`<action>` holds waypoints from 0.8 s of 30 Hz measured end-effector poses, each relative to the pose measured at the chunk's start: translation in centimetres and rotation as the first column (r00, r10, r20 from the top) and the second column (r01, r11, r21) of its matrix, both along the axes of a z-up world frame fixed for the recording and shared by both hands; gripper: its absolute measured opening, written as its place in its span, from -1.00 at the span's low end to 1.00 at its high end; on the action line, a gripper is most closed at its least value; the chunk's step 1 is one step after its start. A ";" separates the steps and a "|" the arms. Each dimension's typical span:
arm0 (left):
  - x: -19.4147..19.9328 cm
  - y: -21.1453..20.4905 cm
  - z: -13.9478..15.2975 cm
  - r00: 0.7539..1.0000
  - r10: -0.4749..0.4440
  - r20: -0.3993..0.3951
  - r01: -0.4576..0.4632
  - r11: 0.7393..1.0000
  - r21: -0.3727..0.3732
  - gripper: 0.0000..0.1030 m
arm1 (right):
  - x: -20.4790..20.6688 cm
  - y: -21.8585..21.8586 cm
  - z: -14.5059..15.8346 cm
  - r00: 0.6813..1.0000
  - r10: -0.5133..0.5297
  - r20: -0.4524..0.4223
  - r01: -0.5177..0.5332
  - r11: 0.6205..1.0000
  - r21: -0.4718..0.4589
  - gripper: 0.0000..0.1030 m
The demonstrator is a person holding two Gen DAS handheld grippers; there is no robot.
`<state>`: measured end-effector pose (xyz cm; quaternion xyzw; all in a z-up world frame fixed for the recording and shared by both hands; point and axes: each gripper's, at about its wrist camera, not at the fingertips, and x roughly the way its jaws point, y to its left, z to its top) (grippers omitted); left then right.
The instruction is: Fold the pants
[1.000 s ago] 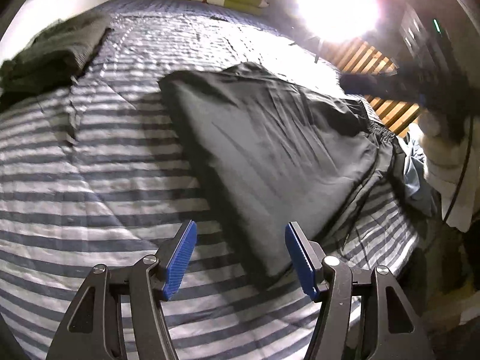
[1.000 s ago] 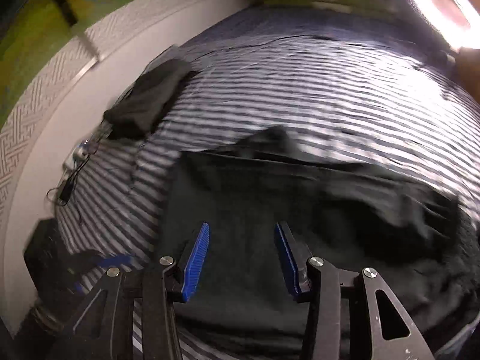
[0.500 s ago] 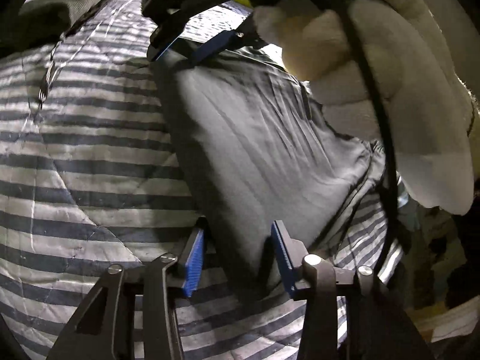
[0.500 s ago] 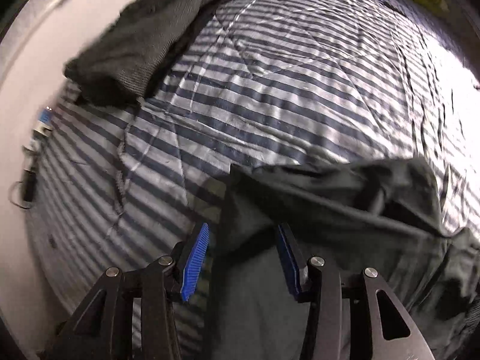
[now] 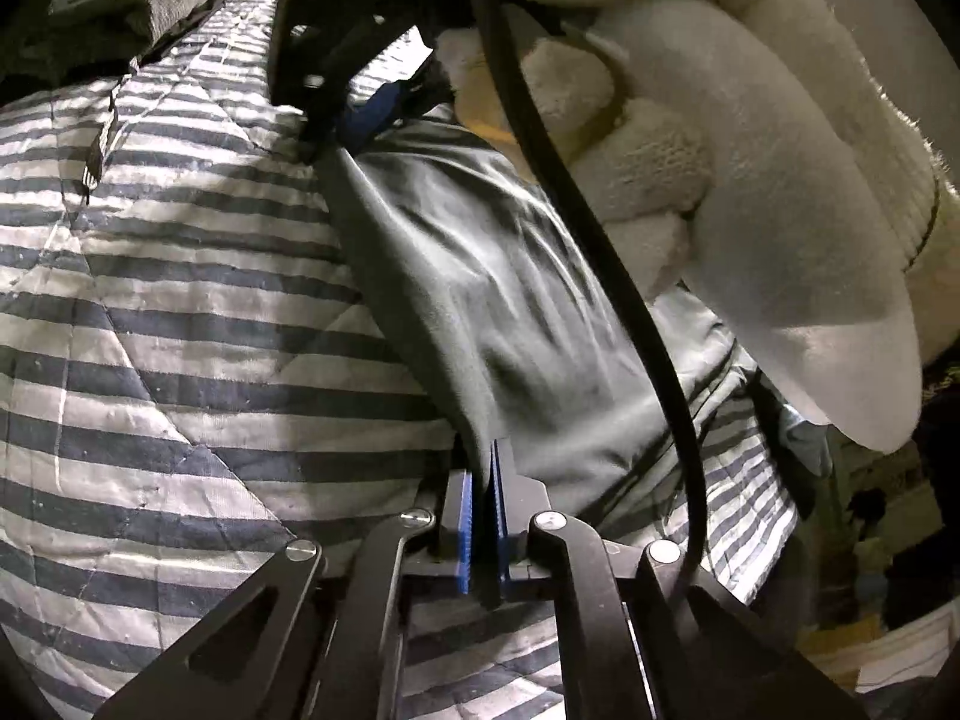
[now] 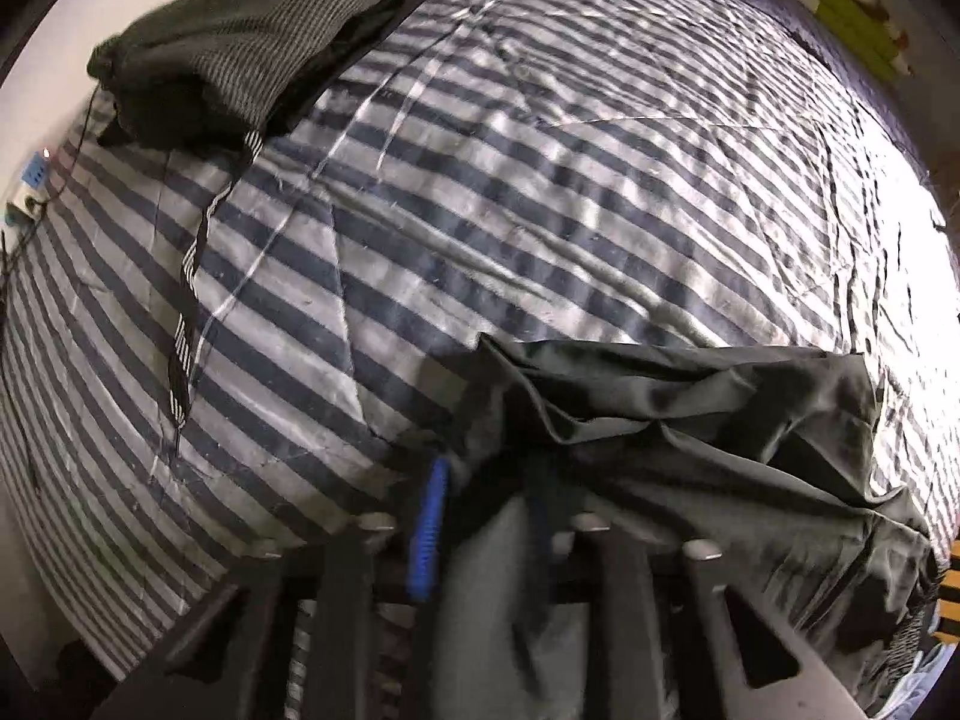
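From the left wrist, the left gripper (image 5: 482,516) is seen clamped on the near edge of the dark pants (image 5: 510,312), which lie on the striped quilt (image 5: 180,300). A gloved hand (image 5: 720,180) carries the right gripper (image 5: 366,111) at the far corner.

From the right wrist, its jaws are closing on that corner, with fabric between them. The grasping step seems in hand; next, both corners probably must be lifted together and carried across. No container is visible.

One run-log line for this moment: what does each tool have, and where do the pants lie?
left tool: shut on pants edge | right tool: closing on pants corner | pants: on striped quilt | fold: not yet made
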<state>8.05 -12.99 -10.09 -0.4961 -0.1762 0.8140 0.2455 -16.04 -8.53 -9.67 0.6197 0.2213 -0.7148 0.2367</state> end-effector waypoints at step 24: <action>-1.5 17.2 12.5 0.941 -0.230 -0.247 0.225 0.973 -0.048 -0.93 | -7.3 25.3 13.2 0.942 -0.325 0.089 0.313 0.745 -0.590 -0.95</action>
